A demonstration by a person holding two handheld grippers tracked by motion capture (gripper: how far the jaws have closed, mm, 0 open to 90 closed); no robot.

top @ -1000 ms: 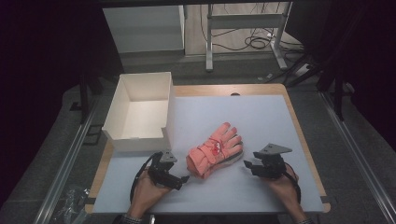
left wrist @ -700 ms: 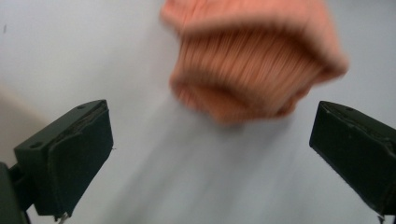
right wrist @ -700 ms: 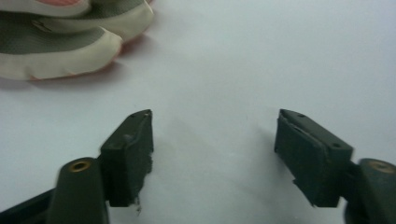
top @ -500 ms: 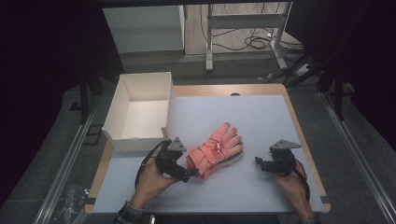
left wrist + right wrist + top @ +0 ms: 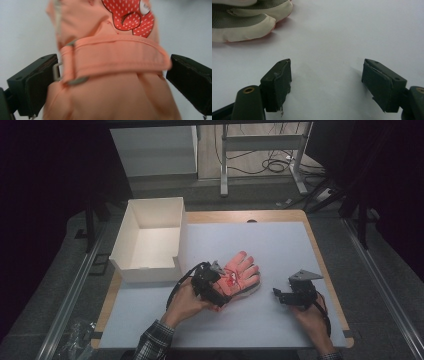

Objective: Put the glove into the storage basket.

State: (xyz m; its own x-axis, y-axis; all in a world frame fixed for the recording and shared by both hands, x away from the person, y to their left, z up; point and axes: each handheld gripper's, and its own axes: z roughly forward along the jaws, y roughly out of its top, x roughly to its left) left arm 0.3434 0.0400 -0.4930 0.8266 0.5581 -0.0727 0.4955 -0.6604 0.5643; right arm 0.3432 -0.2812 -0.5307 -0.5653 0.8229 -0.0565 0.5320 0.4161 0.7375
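Fixed high view: above the near edge, looking forward and down over the whole worktop [image 5: 280,245], floor beyond at frame top. Left gripper view: very close, facing along its jaws at the glove [image 5: 110,62] cuff, centre frame. Right gripper view: low, close over bare worktop, glove fingertips in upper left of frame. Shared by all three: glove and pale worktop surface.

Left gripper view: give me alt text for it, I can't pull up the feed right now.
An orange glove sits close up between the left gripper's two open black jaws, its wrist strap running across the middle with a metal buckle at the left end. A red white-dotted patch shows higher up, over a pale table.
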